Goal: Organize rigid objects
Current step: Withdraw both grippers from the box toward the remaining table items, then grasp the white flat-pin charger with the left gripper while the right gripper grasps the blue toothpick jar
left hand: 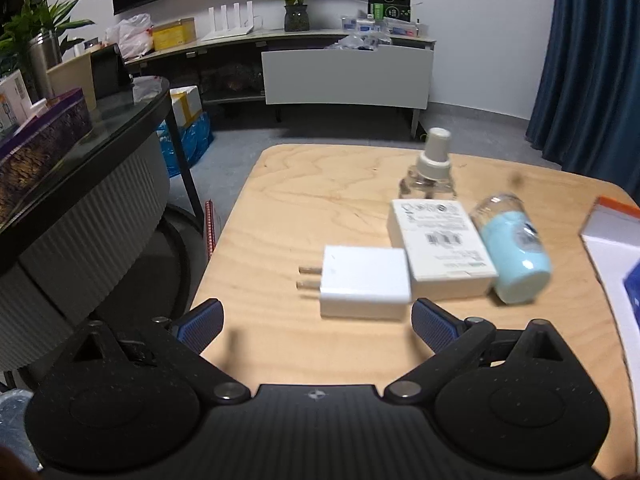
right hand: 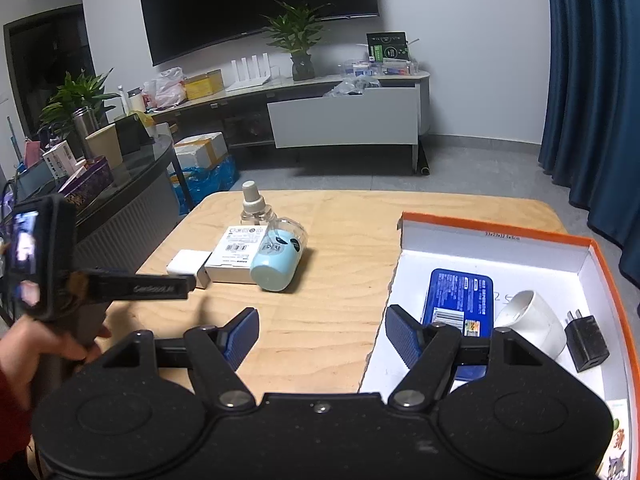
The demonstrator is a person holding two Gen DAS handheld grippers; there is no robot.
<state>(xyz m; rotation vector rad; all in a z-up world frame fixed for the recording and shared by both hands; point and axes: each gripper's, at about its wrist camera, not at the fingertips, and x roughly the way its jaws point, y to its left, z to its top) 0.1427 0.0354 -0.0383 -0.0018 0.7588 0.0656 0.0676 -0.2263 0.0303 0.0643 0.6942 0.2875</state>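
Note:
On the wooden table (left hand: pixel 304 208) lie a white plug adapter (left hand: pixel 366 282), a white flat box (left hand: pixel 440 246), a light-blue bottle on its side (left hand: pixel 514 250) and an upright clear bottle with a beige cap (left hand: pixel 434 168). My left gripper (left hand: pixel 316 322) is open and empty, just short of the adapter. My right gripper (right hand: pixel 320 334) is open and empty, over the left edge of the orange-rimmed white box (right hand: pixel 496 236). That box holds a blue flat box (right hand: pixel 458 308), a white cup (right hand: pixel 532 322) and a black charger (right hand: pixel 586 338). The left gripper also shows in the right wrist view (right hand: pixel 180 284).
A dark glass table with boxes (left hand: pixel 80 128) stands to the left. A TV cabinet (left hand: pixel 344 76) with plants and clutter runs along the back wall. A blue curtain (left hand: pixel 592 60) hangs at the right. Blue bags (left hand: pixel 188 140) lie on the floor.

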